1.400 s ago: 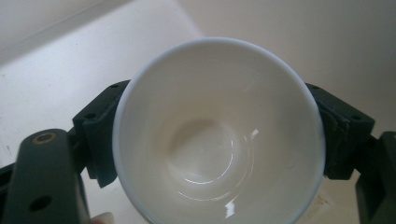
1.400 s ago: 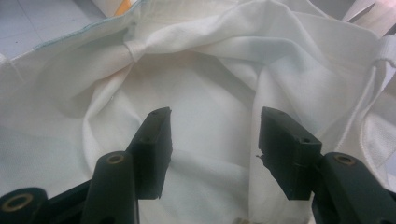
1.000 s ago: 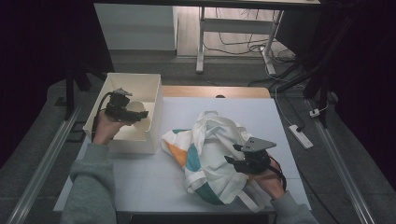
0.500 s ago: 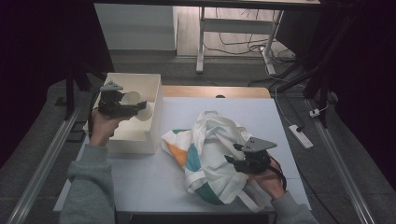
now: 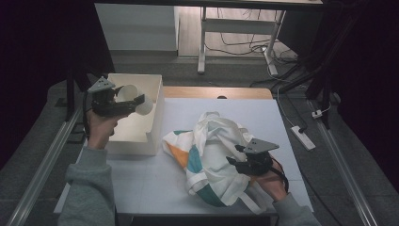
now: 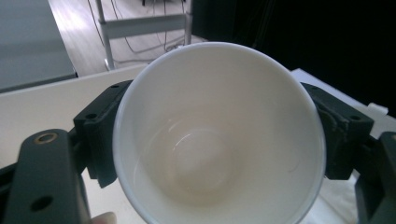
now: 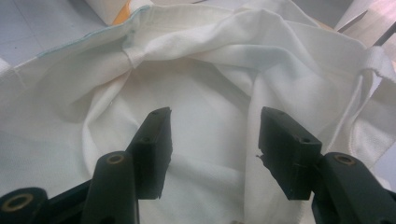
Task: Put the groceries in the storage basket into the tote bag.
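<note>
Left gripper [image 5: 136, 100] up above the white box [image 5: 136, 136] at the bench's [image 5: 141, 188] left, fingers [image 6: 100, 135] clamped on both sides of a white paper cup [image 6: 219, 135]. Cup lying sideways in the grip, open mouth toward the gripper's camera, inside bare. Right gripper [image 7: 212, 140] low over the white cloth bag [image 5: 211, 150] mid-bench, fingers [image 7: 154, 140] parted with only cloth behind the gap, nothing pinched. Bag crumpled, orange and teal patches showing along its left side.
</note>
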Demonstrator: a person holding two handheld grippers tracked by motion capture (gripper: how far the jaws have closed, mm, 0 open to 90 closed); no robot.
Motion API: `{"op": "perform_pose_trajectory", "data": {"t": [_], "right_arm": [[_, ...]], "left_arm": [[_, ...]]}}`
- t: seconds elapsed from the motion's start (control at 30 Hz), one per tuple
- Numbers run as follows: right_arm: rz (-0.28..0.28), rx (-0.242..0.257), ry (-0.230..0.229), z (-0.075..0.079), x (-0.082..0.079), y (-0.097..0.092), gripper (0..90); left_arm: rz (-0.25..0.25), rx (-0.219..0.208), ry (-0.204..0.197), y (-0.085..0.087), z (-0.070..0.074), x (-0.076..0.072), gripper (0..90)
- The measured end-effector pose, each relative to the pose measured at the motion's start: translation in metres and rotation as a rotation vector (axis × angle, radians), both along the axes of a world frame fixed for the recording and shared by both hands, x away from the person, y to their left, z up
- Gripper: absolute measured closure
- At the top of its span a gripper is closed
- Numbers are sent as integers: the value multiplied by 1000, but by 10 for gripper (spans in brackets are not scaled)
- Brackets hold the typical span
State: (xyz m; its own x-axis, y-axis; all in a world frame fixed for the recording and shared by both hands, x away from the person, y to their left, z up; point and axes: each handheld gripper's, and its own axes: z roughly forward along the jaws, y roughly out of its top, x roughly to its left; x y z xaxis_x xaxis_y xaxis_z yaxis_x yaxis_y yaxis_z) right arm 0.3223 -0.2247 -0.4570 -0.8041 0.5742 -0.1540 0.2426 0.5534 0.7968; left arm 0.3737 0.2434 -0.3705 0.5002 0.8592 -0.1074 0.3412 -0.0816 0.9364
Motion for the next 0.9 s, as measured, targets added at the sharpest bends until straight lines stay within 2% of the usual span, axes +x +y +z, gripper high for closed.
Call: {"op": "perform_pose_trajectory", "data": {"t": [0.13, 0.23, 0.4, 0.9], "right_arm": [[-1, 1, 0, 0, 0, 0, 446], [-3, 3, -2, 0, 0, -1, 446], [-3, 5, -5, 0, 0, -1, 446], [-4, 6, -15, 1, 0, -1, 445]], "left_arm": [[-21, -26, -34, -4, 6, -7, 194], [-56, -34, -45, -10, 10, -10, 194], [-113, -24, -41, -21, 12, -12, 194], [-225, -22, -34, -44, 15, -16, 193]]}}
